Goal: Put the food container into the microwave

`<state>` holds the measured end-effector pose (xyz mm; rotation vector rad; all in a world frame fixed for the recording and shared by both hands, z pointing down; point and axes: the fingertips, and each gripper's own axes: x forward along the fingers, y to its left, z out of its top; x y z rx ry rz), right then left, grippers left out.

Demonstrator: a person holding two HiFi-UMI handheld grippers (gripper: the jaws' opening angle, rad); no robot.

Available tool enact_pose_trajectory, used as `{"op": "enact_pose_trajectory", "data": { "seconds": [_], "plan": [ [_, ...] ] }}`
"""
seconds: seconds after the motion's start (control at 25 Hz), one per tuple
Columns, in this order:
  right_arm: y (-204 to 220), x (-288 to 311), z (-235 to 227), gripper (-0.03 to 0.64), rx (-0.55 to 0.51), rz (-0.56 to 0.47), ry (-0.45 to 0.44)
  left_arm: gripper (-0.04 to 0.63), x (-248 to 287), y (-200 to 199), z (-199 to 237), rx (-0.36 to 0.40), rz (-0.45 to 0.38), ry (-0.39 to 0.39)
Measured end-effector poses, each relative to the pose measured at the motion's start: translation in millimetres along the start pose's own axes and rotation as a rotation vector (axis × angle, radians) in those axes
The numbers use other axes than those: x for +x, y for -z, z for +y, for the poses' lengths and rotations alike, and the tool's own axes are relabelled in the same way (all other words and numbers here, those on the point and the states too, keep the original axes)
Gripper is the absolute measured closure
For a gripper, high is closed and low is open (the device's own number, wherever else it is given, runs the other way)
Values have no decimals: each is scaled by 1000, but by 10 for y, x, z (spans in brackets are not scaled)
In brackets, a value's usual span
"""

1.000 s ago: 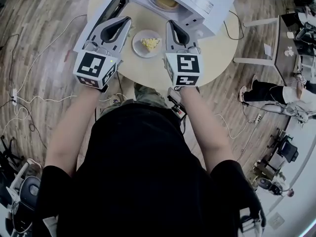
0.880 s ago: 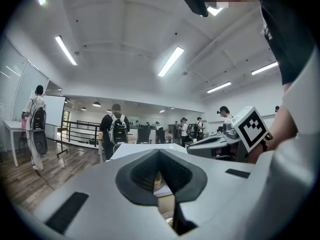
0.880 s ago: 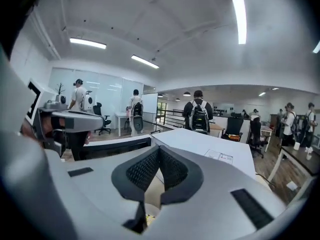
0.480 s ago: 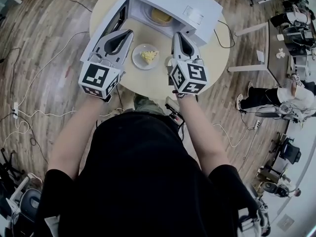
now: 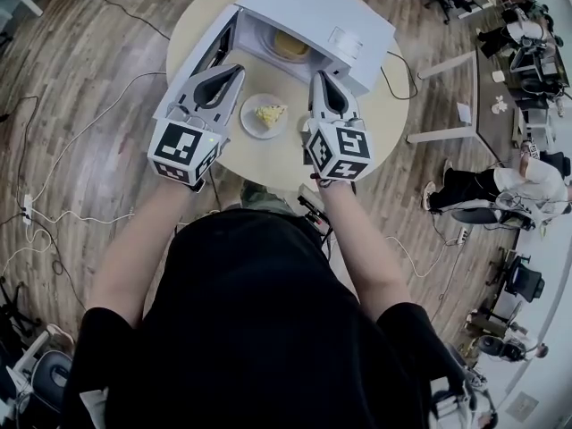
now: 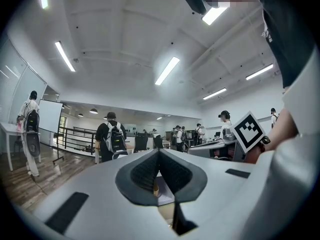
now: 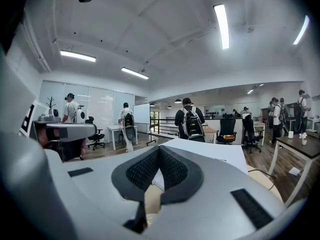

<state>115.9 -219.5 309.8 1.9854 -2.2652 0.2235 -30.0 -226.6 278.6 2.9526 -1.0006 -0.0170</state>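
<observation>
The food container is a small round plate (image 5: 264, 115) with a yellow piece of food on it, resting on the round table (image 5: 286, 155) in front of the white microwave (image 5: 313, 12). The microwave door (image 5: 202, 55) hangs open to the left, and a yellowish dish (image 5: 290, 43) shows inside the cavity. My left gripper (image 5: 236, 69) hovers left of the plate with its jaws shut and empty, tips near the door. My right gripper (image 5: 319, 78) hovers right of the plate, also shut and empty. Both gripper views look level across the room, over the microwave top (image 7: 210, 156).
Cables (image 5: 80, 132) trail over the wooden floor left of the table. A desk (image 5: 487, 88) and a seated person (image 5: 500, 186) are off to the right. Several people with backpacks (image 6: 111, 139) stand across the office.
The head view has shifted, so the table sits lower in frame. The right gripper's marker cube has turned and the gripper has edged forward. The plate has stayed put.
</observation>
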Motion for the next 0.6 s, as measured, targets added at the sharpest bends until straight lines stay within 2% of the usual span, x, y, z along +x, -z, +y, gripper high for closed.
{"op": "enact_pose_trajectory", "data": {
  "seconds": [0.6],
  "plan": [
    [-15,-161,0,604,4,-16,8,577,-68,-80,-89,6,-15,4]
  ]
}}
